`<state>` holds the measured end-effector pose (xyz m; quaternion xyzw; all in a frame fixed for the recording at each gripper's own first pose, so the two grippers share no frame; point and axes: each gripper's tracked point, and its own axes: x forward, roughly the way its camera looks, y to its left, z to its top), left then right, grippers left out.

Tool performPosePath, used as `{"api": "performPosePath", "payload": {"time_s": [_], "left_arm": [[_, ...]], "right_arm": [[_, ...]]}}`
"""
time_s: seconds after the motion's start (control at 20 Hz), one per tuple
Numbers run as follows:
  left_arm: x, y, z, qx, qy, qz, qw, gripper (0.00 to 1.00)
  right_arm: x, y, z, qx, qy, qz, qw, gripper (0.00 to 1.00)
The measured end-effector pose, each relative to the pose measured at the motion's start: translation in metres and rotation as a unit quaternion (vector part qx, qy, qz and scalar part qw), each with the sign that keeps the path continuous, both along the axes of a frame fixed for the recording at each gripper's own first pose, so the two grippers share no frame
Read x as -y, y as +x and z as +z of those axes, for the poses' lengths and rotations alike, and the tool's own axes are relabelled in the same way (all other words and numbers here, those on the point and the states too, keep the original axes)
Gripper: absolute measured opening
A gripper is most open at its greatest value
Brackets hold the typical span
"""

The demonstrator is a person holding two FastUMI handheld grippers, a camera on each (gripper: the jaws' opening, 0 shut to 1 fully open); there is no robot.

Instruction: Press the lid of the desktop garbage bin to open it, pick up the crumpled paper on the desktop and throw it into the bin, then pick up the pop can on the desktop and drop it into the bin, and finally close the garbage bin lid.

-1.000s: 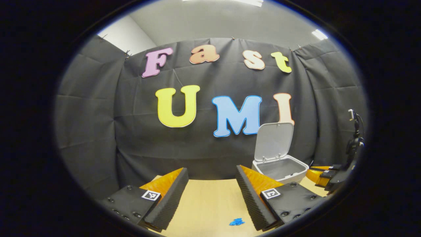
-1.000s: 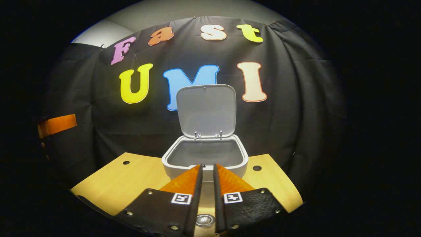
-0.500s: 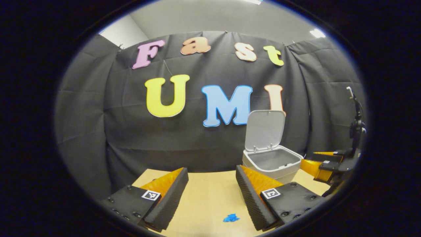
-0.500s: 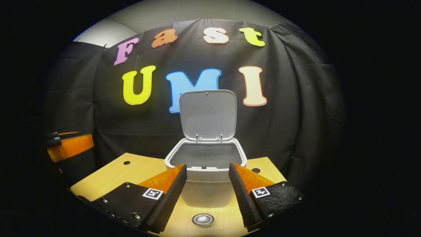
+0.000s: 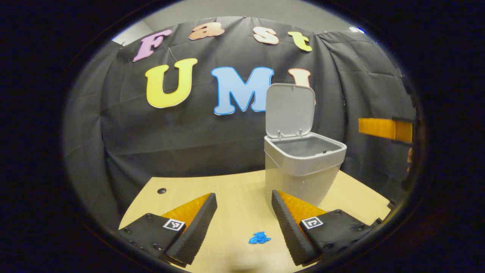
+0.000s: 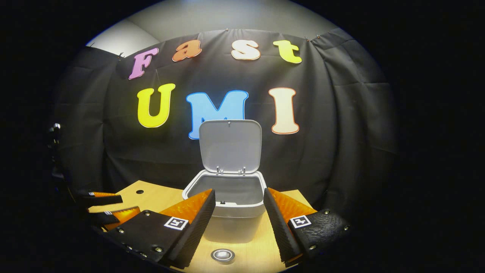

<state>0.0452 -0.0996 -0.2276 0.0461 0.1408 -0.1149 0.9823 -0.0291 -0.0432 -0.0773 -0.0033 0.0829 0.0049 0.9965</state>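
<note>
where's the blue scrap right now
In the left gripper view the blue scrap lies on the table between the open left tongs, near the bin.

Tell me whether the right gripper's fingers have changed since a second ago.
Yes. The right gripper was nearly closed a second ago; now its fingers stand wide apart, framing the open bin on the table.

Even overhead light falls across both views, brightest on the pale wooden surface [image 5: 242, 197] and the raised bin lid [image 6: 230, 146]. Fisheye distortion bows the cloth wall [image 6: 341, 132] and bends straight edges near each rim. A soft shadow sits beneath the garbage bin [image 6: 231, 223]. Focus holds sharp centrally, dimming toward the edges.
</note>
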Motion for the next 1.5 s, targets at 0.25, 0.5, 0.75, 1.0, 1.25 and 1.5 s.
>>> {"api": "performPosePath", "payload": {"time_s": [0.25,0.5,0.75,1.0,1.25,1.5], "left_arm": [[0.015,0.006,-0.067,-0.049,0.005,-0.022,0.999,0.96],[0.027,0.016,-0.132,-0.103,0.001,-0.031,0.994,0.96],[0.032,0.031,-0.187,-0.149,0.003,-0.024,0.988,0.98],[0.024,0.043,-0.231,-0.186,0.01,-0.012,0.982,0.97],[0.016,0.039,-0.253,-0.215,0.01,0.007,0.977,0.97],[0.01,0.027,-0.276,-0.23,0.031,0.006,0.973,0.98]], "right_arm": [[0.018,-0.003,0.018,0.01,0.01,-0.021,1.0,0.82],[0.048,-0.02,0.022,0.007,-0.001,-0.058,0.998,0.83],[0.083,-0.041,0.024,0.002,-0.008,-0.107,0.994,0.83],[0.112,-0.062,0.02,-0.008,-0.011,-0.153,0.988,0.82],[0.125,-0.073,0.019,-0.014,-0.02,-0.171,0.985,0.82],[0.124,-0.072,0.014,-0.021,-0.008,-0.17,0.985,0.83]]}}
